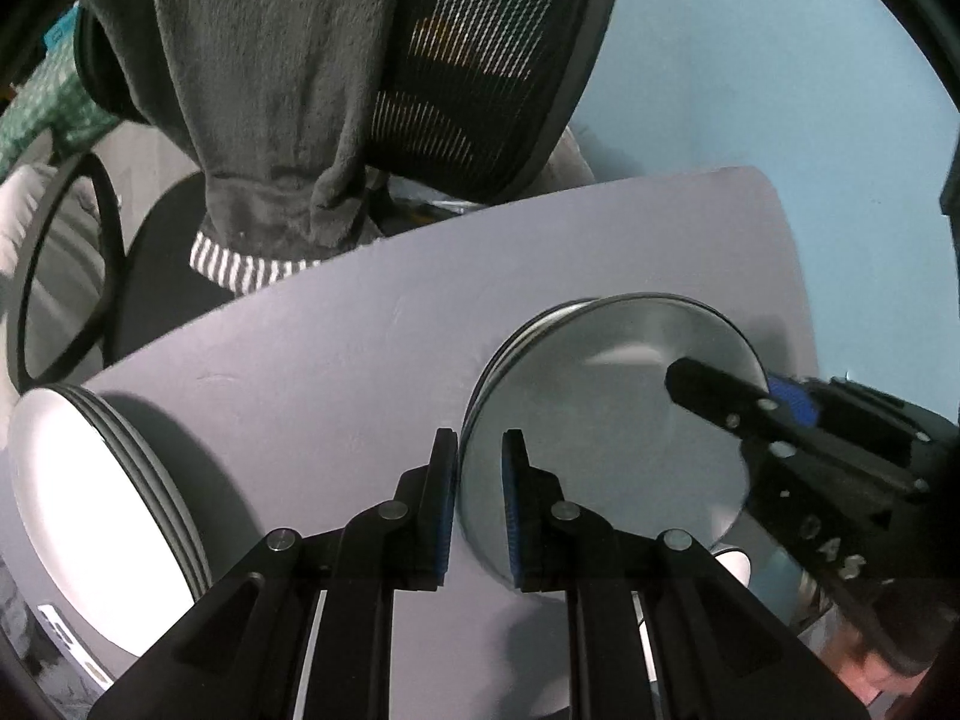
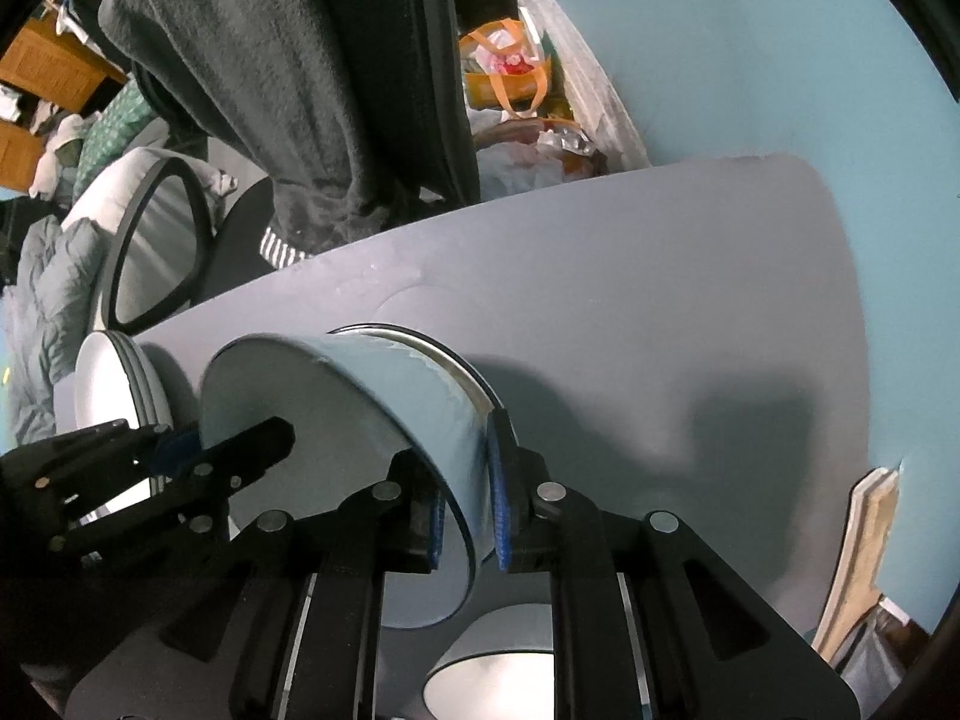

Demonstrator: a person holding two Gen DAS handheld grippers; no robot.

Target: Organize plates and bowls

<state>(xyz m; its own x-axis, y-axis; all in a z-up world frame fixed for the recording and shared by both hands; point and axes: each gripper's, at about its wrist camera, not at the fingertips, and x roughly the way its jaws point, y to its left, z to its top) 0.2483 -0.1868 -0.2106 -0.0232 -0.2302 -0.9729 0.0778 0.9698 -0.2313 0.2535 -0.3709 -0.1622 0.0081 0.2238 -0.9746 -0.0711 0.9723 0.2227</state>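
Observation:
A round light-blue bowl (image 1: 600, 420) sits on top of a stack of similar bowls on the grey table (image 1: 336, 360). My left gripper (image 1: 480, 504) straddles its near rim with a gap at each pad. My right gripper (image 2: 465, 510) is shut on the opposite rim of that bowl (image 2: 336, 420); it also shows in the left wrist view (image 1: 774, 402). A stack of white plates (image 1: 96, 510) lies at the left, also seen in the right wrist view (image 2: 114, 384). Another small white bowl (image 2: 492, 660) sits below the right gripper.
A chair draped with a dark grey fleece (image 1: 270, 90) stands behind the table. A blue wall (image 1: 780, 90) is at the right. A black-framed mirror (image 2: 156, 252) and an orange bag (image 2: 510, 78) lie beyond the table's far edge.

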